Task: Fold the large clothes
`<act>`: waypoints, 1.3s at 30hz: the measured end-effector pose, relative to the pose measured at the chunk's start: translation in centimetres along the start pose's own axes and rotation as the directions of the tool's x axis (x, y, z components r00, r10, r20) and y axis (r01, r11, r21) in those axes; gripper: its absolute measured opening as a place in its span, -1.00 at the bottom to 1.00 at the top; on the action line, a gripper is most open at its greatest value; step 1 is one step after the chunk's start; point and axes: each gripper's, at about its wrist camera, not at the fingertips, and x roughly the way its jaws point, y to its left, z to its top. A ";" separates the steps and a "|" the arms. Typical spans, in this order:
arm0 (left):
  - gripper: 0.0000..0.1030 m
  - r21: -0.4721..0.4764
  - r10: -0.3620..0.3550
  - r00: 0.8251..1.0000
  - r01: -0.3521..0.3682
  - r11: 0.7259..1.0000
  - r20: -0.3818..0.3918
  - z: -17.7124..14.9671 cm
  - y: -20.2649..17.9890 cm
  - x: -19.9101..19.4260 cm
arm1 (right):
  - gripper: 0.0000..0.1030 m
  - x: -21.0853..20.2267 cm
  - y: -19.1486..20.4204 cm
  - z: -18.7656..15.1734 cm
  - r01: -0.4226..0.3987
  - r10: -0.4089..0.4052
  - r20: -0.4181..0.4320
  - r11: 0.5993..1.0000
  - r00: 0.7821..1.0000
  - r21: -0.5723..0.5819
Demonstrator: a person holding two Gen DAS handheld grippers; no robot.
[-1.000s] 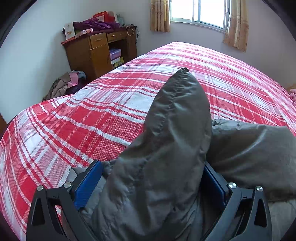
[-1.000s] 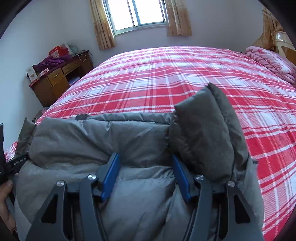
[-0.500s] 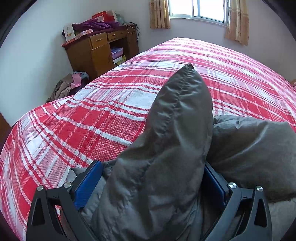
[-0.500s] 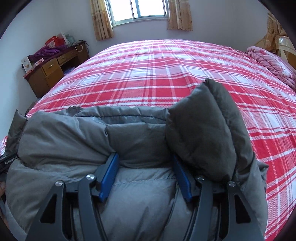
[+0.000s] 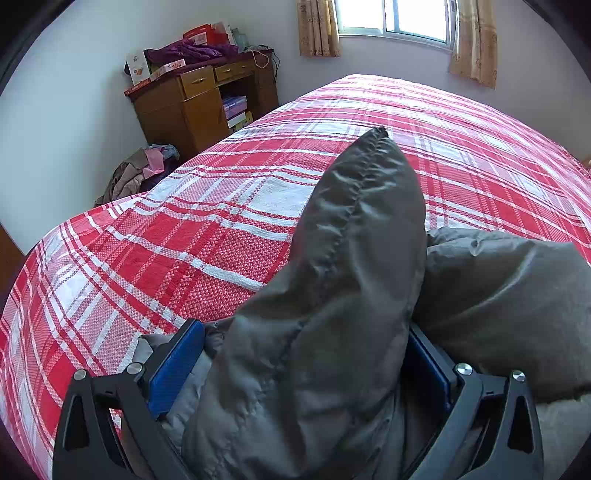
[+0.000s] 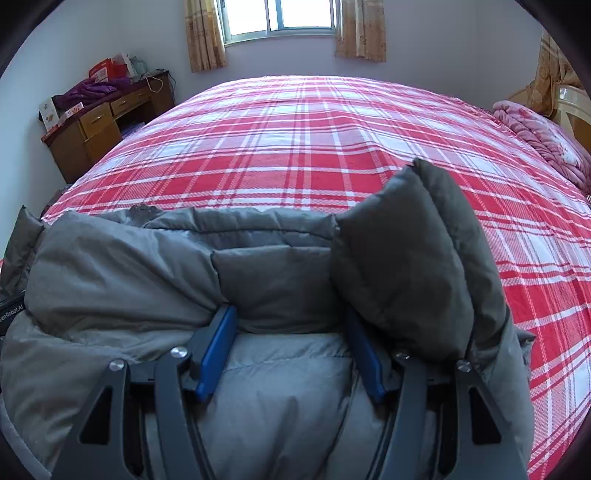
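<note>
A puffy grey jacket (image 5: pixel 351 277) lies bunched at the near edge of a bed with a red and white plaid cover (image 5: pixel 184 258). My left gripper (image 5: pixel 303 332) is shut on a thick fold of it, and a stitched corner stands up between the blue pads. In the right wrist view the jacket (image 6: pixel 110 266) spreads across the lower frame. My right gripper (image 6: pixel 290 314) is shut on a padded fold there, with another flap standing up at its right finger. The bed cover (image 6: pixel 295 147) stretches away beyond.
A wooden desk (image 5: pixel 195 107) piled with boxes and purple cloth stands at the far left wall. A heap of clothes (image 5: pixel 140 173) lies on the floor beside it. A pink quilt (image 6: pixel 535 136) rests at the bed's right end. A curtained window (image 6: pixel 284 18) is behind.
Both grips hold as before. The right wrist view has swung a little, so the desk and window have shifted, and the hand at its lower left edge is gone from view.
</note>
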 end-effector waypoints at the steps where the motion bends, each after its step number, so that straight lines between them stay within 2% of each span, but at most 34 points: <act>1: 0.98 0.002 0.001 1.000 -0.001 1.000 -0.003 0.1 0.1 0.0 | 0.23 0.0 0.1 0.0 0.003 -0.003 0.000 1.000 1.000 -0.002; 5: 0.98 0.004 -0.027 0.998 0.028 1.000 -0.049 0.7 1.2 -1.8 | 0.24 -0.2 0.7 0.2 0.036 -0.037 -0.013 0.999 0.999 -0.034; 7: 0.98 -0.014 -0.069 0.998 0.069 0.998 -0.003 0.2 2.8 -5.1 | 0.26 -1.3 0.8 0.1 0.040 -0.040 -0.019 0.998 0.999 -0.038; 9: 0.98 -0.010 -0.094 0.994 0.094 0.995 0.048 -0.8 4.1 -7.9 | 0.31 -3.9 1.1 -0.4 0.001 0.000 0.007 1.000 1.000 -0.017; 11: 0.98 0.006 -0.108 0.992 0.108 0.994 0.071 -3.1 5.8 -10.2 | 0.63 -7.4 2.2 -1.6 -0.047 0.050 0.060 0.998 0.997 -0.038; 13: 0.98 -0.004 -0.086 0.995 0.086 0.996 0.049 -5.4 7.4 -10.7 | 0.66 -9.7 3.4 -3.0 -0.053 0.061 0.109 0.996 0.992 -0.073; 15: 0.98 -0.032 -0.079 0.996 0.080 0.996 0.048 -7.6 8.8 -11.0 | 0.66 -11.6 5.0 -4.9 -0.056 0.070 0.123 0.992 0.990 -0.114; 18: 0.98 -0.079 -0.099 0.994 0.101 0.992 0.036 -10.2 10.1 -10.9 | 0.66 -13.6 6.7 -7.5 -0.044 0.067 0.164 0.989 0.984 -0.141; 21: 0.98 -0.099 -0.102 0.995 0.101 0.990 -0.015 -11.6 10.0 -9.4 | 0.66 -12.6 8.4 -9.6 0.021 0.010 0.155 0.980 0.988 -0.200; 27: 0.98 -0.145 -0.171 0.985 0.167 0.975 -0.018 -12.2 9.5 -8.0 | 0.72 -9.8 8.3 -10.8 0.036 -0.015 0.105 0.980 0.994 -0.197; 30: 0.98 -0.124 -0.173 0.985 0.173 0.977 0.019 -12.4 9.3 -7.7 | 0.75 -9.1 8.7 -11.2 0.060 -0.037 0.107 0.974 0.994 -0.220; 35: 0.97 -0.107 -0.186 0.982 0.188 0.976 0.024 -12.4 8.7 -7.9 | 0.76 -8.7 8.8 -11.2 0.064 -0.043 0.098 0.974 0.994 -0.219; 39: 0.98 -0.182 -0.179 0.984 0.179 0.967 0.013 -12.7 9.9 -8.7 | 0.76 -8.7 8.9 -11.2 0.076 -0.054 0.104 0.971 0.993 -0.226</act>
